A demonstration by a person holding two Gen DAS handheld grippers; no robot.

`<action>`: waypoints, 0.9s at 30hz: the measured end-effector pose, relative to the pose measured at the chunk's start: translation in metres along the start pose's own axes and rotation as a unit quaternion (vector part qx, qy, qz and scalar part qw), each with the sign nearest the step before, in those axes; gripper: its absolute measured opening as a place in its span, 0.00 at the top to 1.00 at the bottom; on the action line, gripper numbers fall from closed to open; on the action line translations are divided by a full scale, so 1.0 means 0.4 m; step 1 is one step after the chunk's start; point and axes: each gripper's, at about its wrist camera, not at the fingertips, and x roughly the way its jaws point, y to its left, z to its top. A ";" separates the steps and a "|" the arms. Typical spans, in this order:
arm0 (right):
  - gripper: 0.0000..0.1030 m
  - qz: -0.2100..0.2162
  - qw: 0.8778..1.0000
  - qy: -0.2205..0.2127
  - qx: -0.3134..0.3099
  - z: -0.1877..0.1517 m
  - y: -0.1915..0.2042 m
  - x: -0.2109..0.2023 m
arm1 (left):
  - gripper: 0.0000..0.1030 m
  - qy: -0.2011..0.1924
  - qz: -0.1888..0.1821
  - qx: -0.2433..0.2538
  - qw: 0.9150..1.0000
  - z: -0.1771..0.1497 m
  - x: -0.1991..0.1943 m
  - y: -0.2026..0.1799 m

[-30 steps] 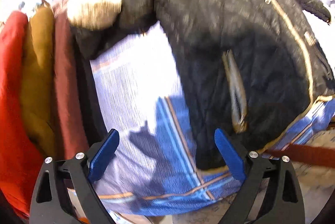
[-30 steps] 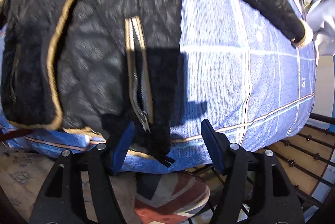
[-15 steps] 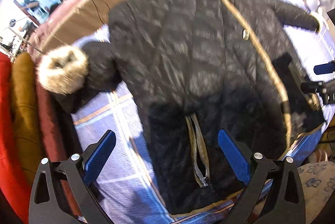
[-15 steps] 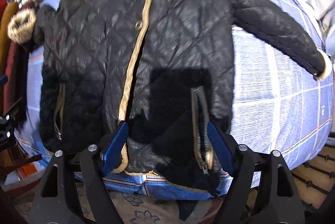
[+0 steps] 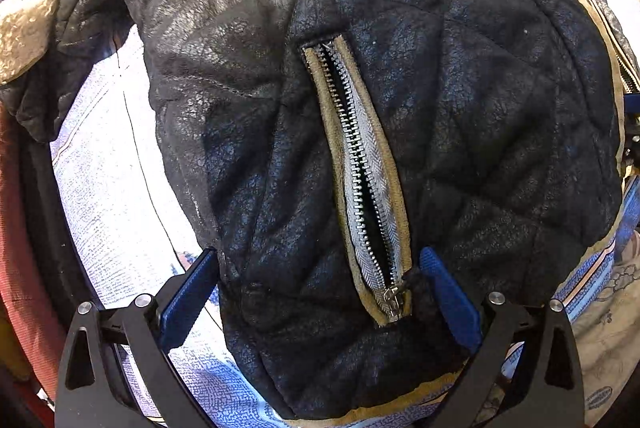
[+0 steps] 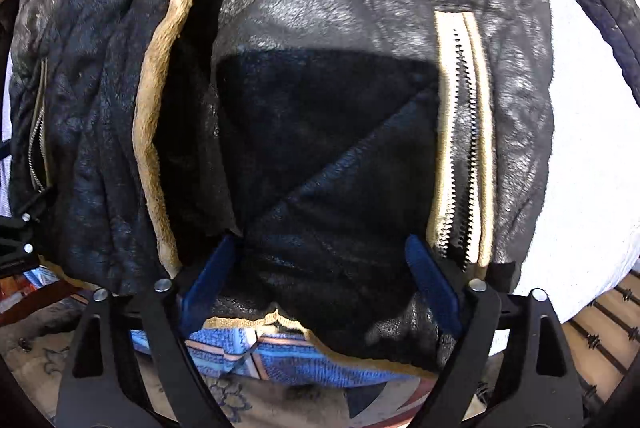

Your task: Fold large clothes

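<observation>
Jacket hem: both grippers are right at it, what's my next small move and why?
Probably close both grippers on the hem. The left gripper and right gripper are open, each straddling the black quilted jacket at its bottom edge on the blue striped sheet, nothing pinched yet.

Blue and white checked bedspread [image 5: 120, 188] across the bed, with tan and blue stripes at its lower edge [image 6: 280, 352]. Red cloth [image 5: 24, 248] down the left edge of the left wrist view, mustard yellow just below it. Patterned rug [image 5: 608, 348] at lower right there. Dark metal railing [image 6: 612, 312] at lower right of the right wrist view, over a wooden floor. Red, white and blue object [image 6: 400, 404] at bottom centre, possibly a round stool.
</observation>
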 end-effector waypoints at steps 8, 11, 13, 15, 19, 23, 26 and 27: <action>0.06 -0.014 1.000 -0.019 0.003 0.006 0.033 0.023 | 0.05 0.023 -0.010 -0.004 1.000 0.007 0.020 0.004; 0.05 -0.014 1.000 -0.015 0.001 0.001 0.049 0.023 | 0.05 0.025 0.006 -0.007 1.000 0.021 0.000 -0.008; 0.06 0.012 1.000 0.006 0.014 0.015 0.037 -0.002 | 0.06 -0.002 0.023 -0.005 1.000 0.018 -0.038 -0.016; 0.06 0.058 0.995 -0.036 0.070 0.016 -0.016 -0.072 | 0.06 -0.029 0.038 -0.003 0.999 0.023 -0.084 -0.021; 0.06 0.084 0.967 -0.137 0.196 0.026 -0.216 -0.214 | 0.06 -0.050 0.057 -0.013 0.997 0.033 -0.131 -0.009; 0.06 0.110 0.911 -0.181 0.354 0.033 -0.505 -0.242 | 0.06 -0.050 0.065 -0.024 0.996 0.060 -0.154 0.015; 0.06 0.139 0.848 -0.213 0.465 0.042 -0.742 -0.238 | 0.06 -0.044 0.071 -0.027 0.996 0.077 -0.165 0.025; 0.06 0.145 0.825 -0.220 0.500 0.044 -0.819 -0.233 | 0.06 -0.040 0.074 -0.026 0.996 0.081 -0.169 0.025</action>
